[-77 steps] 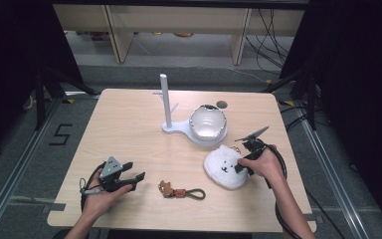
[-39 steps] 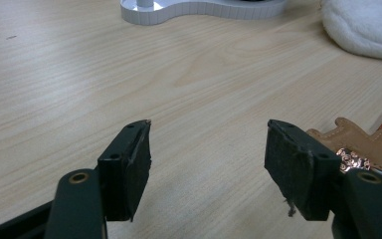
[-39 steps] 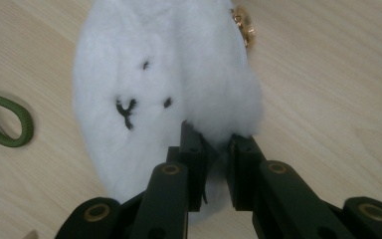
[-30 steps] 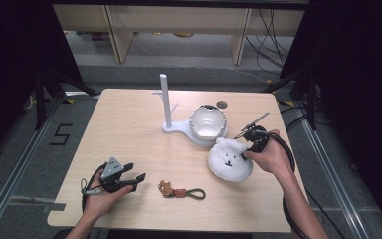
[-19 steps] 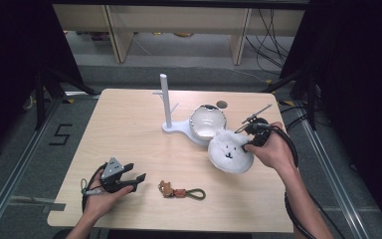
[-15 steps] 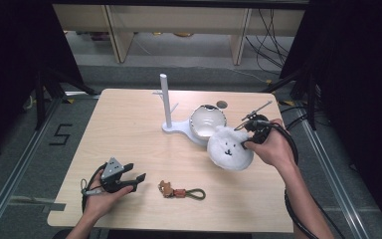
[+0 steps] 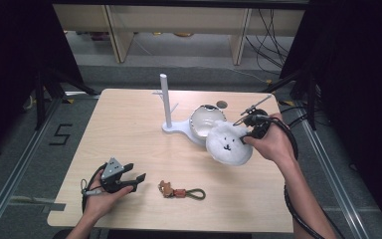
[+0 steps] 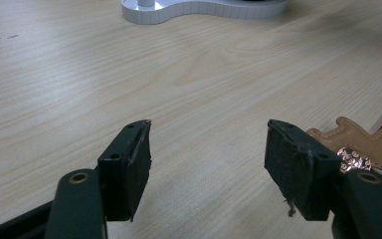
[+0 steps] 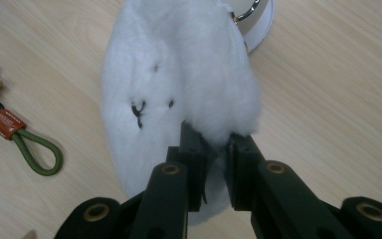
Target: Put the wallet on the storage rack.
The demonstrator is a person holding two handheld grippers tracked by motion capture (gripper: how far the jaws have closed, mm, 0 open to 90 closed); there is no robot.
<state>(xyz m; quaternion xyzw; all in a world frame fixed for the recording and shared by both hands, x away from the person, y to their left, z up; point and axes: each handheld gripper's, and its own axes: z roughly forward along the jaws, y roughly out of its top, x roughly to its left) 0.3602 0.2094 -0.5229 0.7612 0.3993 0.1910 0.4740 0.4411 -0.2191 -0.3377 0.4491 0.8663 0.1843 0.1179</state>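
Right gripper [image 9: 214,149] on plush [image 9: 179,84]; floor "5" [image 7: 61,133].

A lab-style recording bay, looking like a data-collection setup.

A light wooden table [image 7: 129,129] is standing alone between black curtains [image 7: 10,59] that are closing in both sides, with metal rails [image 7: 10,174] running along the grey floor and a "5" marking [image 7: 59,134] lying beside the table. Black cables [image 7: 273,30] are hanging and trailing at the back right, near plain pale shelving [image 7: 179,20]. A person is sitting at the near edge, holding a cabled gripper tool [image 7: 122,178] in each hand.
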